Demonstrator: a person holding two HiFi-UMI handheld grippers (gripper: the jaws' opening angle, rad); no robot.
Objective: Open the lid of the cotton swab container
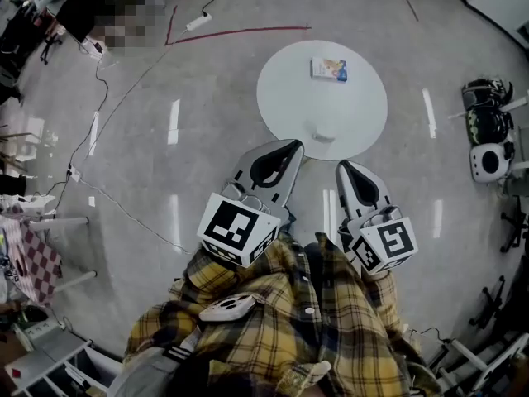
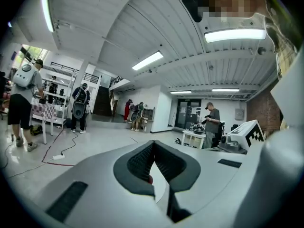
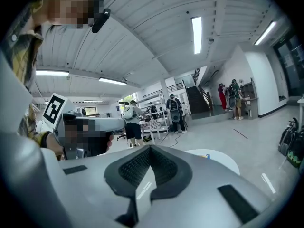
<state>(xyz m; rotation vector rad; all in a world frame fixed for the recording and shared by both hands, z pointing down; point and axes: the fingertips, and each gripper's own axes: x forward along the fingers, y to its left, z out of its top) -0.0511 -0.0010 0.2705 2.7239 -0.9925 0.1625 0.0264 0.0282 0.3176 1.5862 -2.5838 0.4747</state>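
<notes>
**Inspector:** Where is the cotton swab container (image 1: 329, 69) placed relative to the two tools?

**Recorder:** It is found on the far half of the round white desk (image 1: 285, 98), well apart from both. The left hand-held gripper (image 1: 294, 145) and the right hand-held gripper (image 1: 344, 166) are held close to the body. Their tips are seen about the desk's near rim and are pointed toward it. The container lies ahead, roughly on the line between the two.

**Inspector:** Can one side be called nearer?

**Recorder:** No clear difference is made out in the head view. A reach forward across the desk is judged necessary for either hand.

**Inspector:** How is the long axis laid?

**Recorder:** It runs across the view, left to right, so a long side is presented to both tools.

**Inspector:** Jaw condition?

**Recorder:** Both pairs are seen closed together in their own views, with nothing held between them. The lid is judged untouched.

**Inspector:** Any legible marking?

**Recorder:** Blue and yellow print is noted on the container's top face, but no word can be read. The cubes carry black-and-white square markers, which are patterns and not text.
</notes>
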